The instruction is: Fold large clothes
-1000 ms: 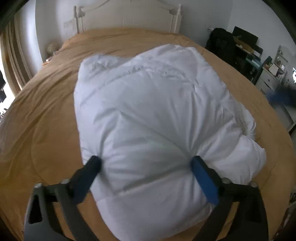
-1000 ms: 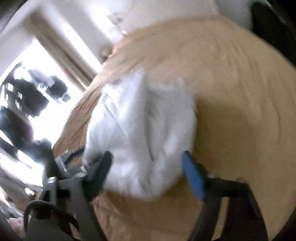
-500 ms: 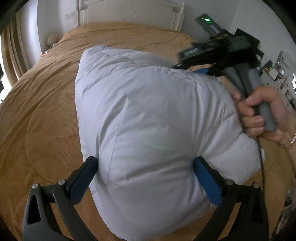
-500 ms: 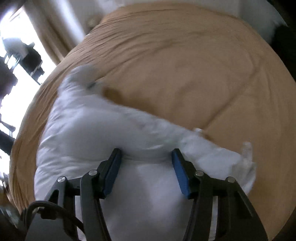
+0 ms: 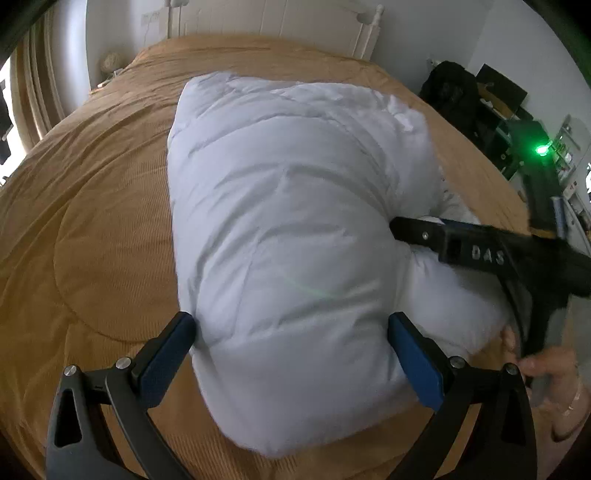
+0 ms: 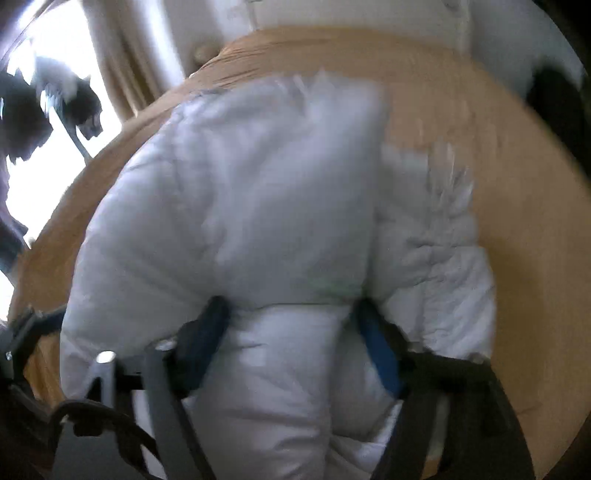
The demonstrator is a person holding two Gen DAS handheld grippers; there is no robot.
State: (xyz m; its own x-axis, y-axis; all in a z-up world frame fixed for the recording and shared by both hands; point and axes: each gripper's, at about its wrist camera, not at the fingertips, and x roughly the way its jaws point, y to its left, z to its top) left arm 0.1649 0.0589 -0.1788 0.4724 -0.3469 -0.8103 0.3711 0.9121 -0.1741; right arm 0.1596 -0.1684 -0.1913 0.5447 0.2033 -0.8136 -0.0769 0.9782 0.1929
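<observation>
Item: one white puffer jacket (image 5: 295,221), bulky and quilted, lying bundled at the middle of a bed under a tan corduroy bedspread (image 5: 96,206). White headboard (image 5: 273,22) at the far end; curtain (image 5: 33,85) at far left; dark clutter on shelves (image 5: 491,99) at far right.

Left: the left gripper (image 5: 291,339) hovers at the near end of the bundle, its blue-padded fingers (image 5: 166,350) wide apart and straddling the fabric — pressing or steadying, not pinching. Its stance matches that of half a second ago.

Centre: the jacket's top layer lies smoother and rounder than a second ago, when loose folds showed along its right edge.

Right: the change is here. Half a second ago the right gripper (image 6: 291,314) was raised over the far right shoulder of the jacket; in the left wrist view it now sits low at the right flank, fingers pushed into the crease where a puffy side section — likely a sleeve — meets the body. The right wrist view, blurred, shows its fingers partly apart with a thick roll of padding between them; whether they truly clamp it cannot be told.

Judgement: the fold is well along, the garment already compacted. The right side section remains to be tucked in or over; springy filling may push the fold back open.
</observation>
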